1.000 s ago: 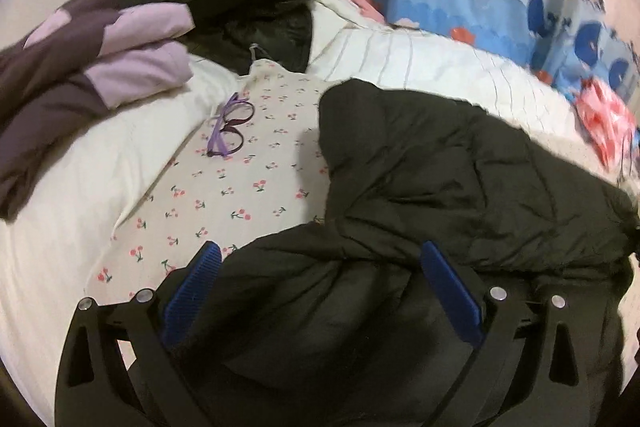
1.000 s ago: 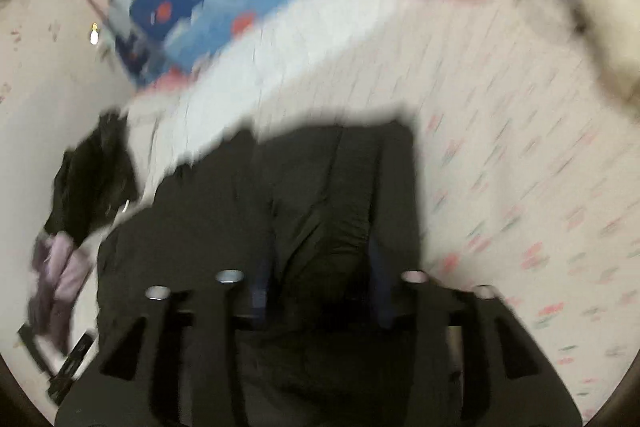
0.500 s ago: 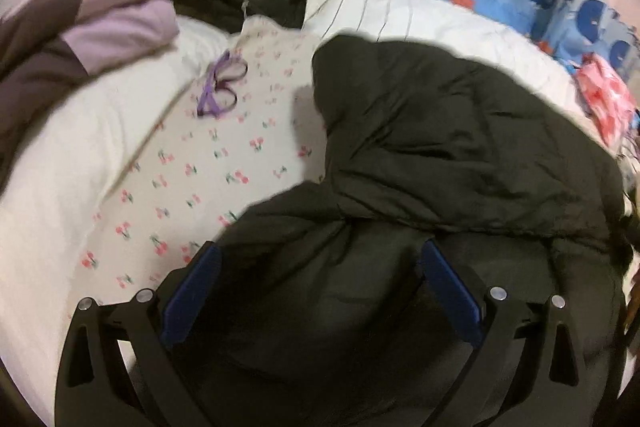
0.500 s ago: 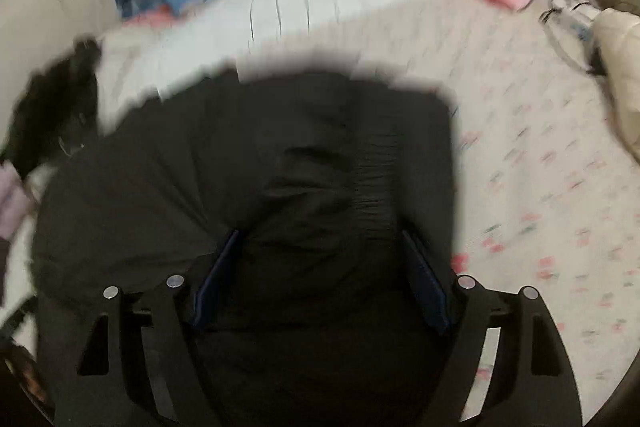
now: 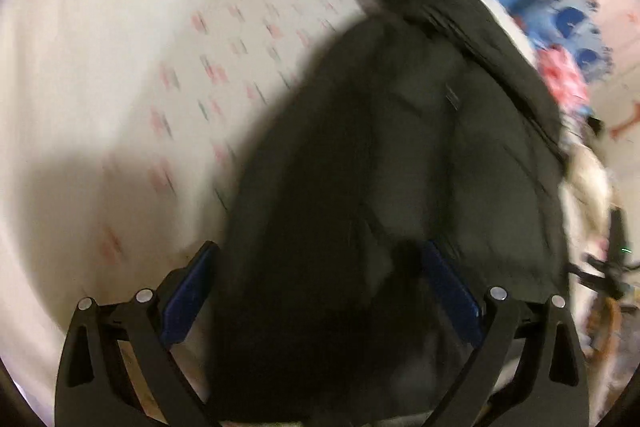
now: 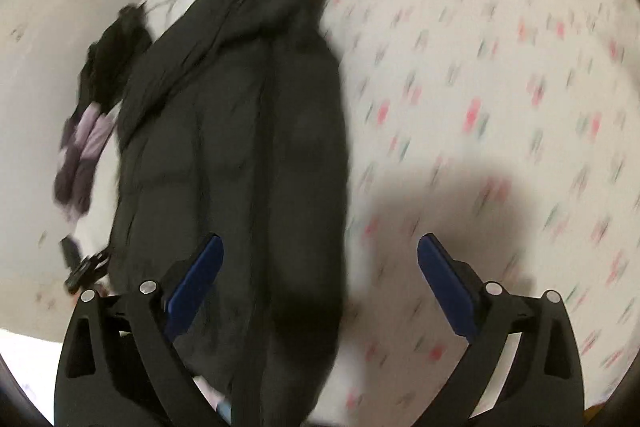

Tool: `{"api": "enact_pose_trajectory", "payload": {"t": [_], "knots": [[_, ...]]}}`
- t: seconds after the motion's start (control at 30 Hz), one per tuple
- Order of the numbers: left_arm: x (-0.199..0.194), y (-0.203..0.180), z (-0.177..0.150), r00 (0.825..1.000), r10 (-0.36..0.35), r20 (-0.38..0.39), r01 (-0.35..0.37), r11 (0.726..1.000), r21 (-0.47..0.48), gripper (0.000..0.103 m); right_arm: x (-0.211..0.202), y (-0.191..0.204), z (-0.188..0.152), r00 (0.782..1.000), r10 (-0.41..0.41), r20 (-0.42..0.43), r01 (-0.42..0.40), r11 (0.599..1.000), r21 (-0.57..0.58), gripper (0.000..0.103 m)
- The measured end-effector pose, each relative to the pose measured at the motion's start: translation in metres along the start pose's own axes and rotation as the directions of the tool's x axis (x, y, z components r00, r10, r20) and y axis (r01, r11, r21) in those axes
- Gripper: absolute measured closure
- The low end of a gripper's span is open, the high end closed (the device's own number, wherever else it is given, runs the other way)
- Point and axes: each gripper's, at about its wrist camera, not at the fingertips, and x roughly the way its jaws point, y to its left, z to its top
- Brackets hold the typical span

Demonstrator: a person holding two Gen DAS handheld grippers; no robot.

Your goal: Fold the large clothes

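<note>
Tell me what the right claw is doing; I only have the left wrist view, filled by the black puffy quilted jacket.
Observer: The right claw has its jaws opening, and neither pad presses on the black puffy quilted jacket.
Operator: What is under its right-hand pad?
Observer: That pad is over the white flower-print bedsheet only; the jacket's edge ends between the pads.
Operator: Anything on the jacket's other side?
Observer: A purple and lilac garment lies beside it.
</note>
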Motion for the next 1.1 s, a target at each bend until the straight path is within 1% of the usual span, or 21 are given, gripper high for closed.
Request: {"api": "enact_pose_trajectory", "payload": {"t": [0.1, 0.2, 0.23, 0.27, 0.3, 0.33, 0.37, 0.4, 0.43, 0.5, 0.6, 0.77, 0.83, 0.87, 0.9, 0.93, 0.97, 1.0, 1.03, 1.07, 1.1], "knots": [[-0.006, -0.004, -0.018, 0.999, -0.033, -0.014, 0.033, 0.999, 0.009, 0.007, 0.018, 0.005, -0.026, 0.994, 0.052, -0.095, -0.05, 0.999, 0.019, 0.009], [-0.005, -0.003, -0.025, 0.998, -0.023, -0.05, 0.023, 1.0, -0.008, 0.008, 0.021, 0.026, -0.048, 0.996, -0.017, -0.091, 0.012, 0.999, -0.051, 0.009], [-0.006, -0.004, -0.026, 0.999, -0.009, -0.045, 0.008, 1.0, -0.019, 0.01, 0.02, 0.033, -0.051, 0.995, 0.017, -0.102, -0.023, 0.998, -0.057, 0.01], [-0.007, -0.005, -0.026, 0.999, 0.001, -0.037, -0.002, 1.0, -0.023, 0.015, 0.02, 0.045, -0.057, 0.989, 0.103, -0.11, -0.109, 0.992, -0.059, 0.022], [-0.008, -0.006, -0.028, 0.999, -0.006, -0.042, 0.005, 1.0, -0.029, 0.037, 0.019, 0.054, -0.06, 0.99, 0.103, -0.096, -0.111, 0.99, -0.088, 0.047], [-0.008, -0.007, -0.028, 0.998, -0.029, -0.05, 0.027, 0.999, -0.034, 0.06, 0.02, 0.064, -0.062, 0.995, 0.065, -0.079, -0.075, 0.989, -0.126, 0.061], [-0.01, -0.008, -0.027, 0.999, -0.034, -0.038, 0.033, 0.999, -0.037, 0.065, 0.022, 0.071, -0.059, 0.997, 0.055, -0.057, -0.062, 0.989, -0.132, 0.093], [-0.017, -0.013, -0.025, 0.999, -0.03, -0.019, 0.03, 0.999, -0.03, 0.076, 0.019, 0.072, -0.056, 0.995, 0.091, -0.036, -0.095, 0.99, -0.109, 0.095], [-0.024, -0.017, -0.027, 0.999, -0.054, -0.002, 0.054, 0.998, -0.034, 0.085, 0.012, 0.074, -0.051, 0.99, 0.139, -0.002, -0.139, 0.986, -0.092, 0.095], [-0.045, -0.022, -0.026, 0.992, -0.124, 0.036, 0.126, 0.991, -0.046, 0.09, -0.015, 0.085, -0.038, 0.961, 0.255, 0.103, -0.247, 0.965, -0.082, 0.097], [-0.091, -0.045, -0.027, 0.972, -0.215, 0.095, 0.216, 0.976, 0.001, 0.092, -0.081, 0.107, -0.027, 0.889, 0.401, 0.221, -0.371, 0.914, -0.162, 0.097], [-0.161, -0.073, -0.06, 0.933, -0.338, 0.123, 0.329, 0.94, 0.093, 0.092, -0.166, 0.123, -0.05, 0.85, 0.462, 0.253, -0.392, 0.876, -0.281, 0.097], [-0.175, -0.075, -0.086, 0.937, -0.342, 0.076, 0.328, 0.933, 0.15, 0.09, -0.183, 0.113, -0.068, 0.86, 0.458, 0.223, -0.388, 0.873, -0.297, 0.097], [-0.177, -0.073, -0.101, 0.943, -0.331, 0.039, 0.318, 0.929, 0.19, 0.088, -0.188, 0.106, -0.084, 0.881, 0.44, 0.173, -0.375, 0.873, -0.313, 0.096], [-0.174, -0.067, -0.122, 0.958, -0.287, -0.017, 0.283, 0.929, 0.239, 0.071, -0.189, 0.095, -0.097, 0.904, 0.398, 0.156, -0.336, 0.887, -0.318, 0.093], [-0.169, -0.063, -0.132, 0.973, -0.226, -0.039, 0.229, 0.938, 0.261, 0.046, -0.189, 0.082, -0.106, 0.932, 0.334, 0.139, -0.278, 0.907, -0.316, 0.09], [-0.165, -0.052, -0.141, 0.987, -0.155, -0.04, 0.16, 0.949, 0.272, 0.039, -0.188, 0.061, -0.115, 0.962, 0.243, 0.123, -0.197, 0.933, -0.301, 0.085], [-0.162, -0.038, -0.147, 0.998, -0.056, -0.021, 0.06, 0.962, 0.265, 0.036, -0.186, 0.045, -0.121, 0.978, 0.165, 0.129, -0.125, 0.954, -0.273, 0.08], [-0.161, -0.02, -0.146, 0.998, 0.068, 0.0, -0.066, 0.971, 0.23, 0.036, -0.185, 0.029, -0.121, 0.985, 0.118, 0.129, -0.085, 0.968, -0.237, 0.079], [-0.162, -0.008, -0.141, 0.99, 0.139, 0.011, -0.139, 0.972, 0.189, 0.036, -0.185, 0.015, -0.116, 0.985, 0.101, 0.143, -0.073, 0.979, -0.188, 0.071], [-0.167, 0.004, -0.13, 0.984, 0.177, 0.034, -0.18, 0.975, 0.129, 0.036, -0.191, 0.009, -0.109, 0.976, 0.101, 0.191, -0.07, 0.984, -0.163, 0.053]]}}
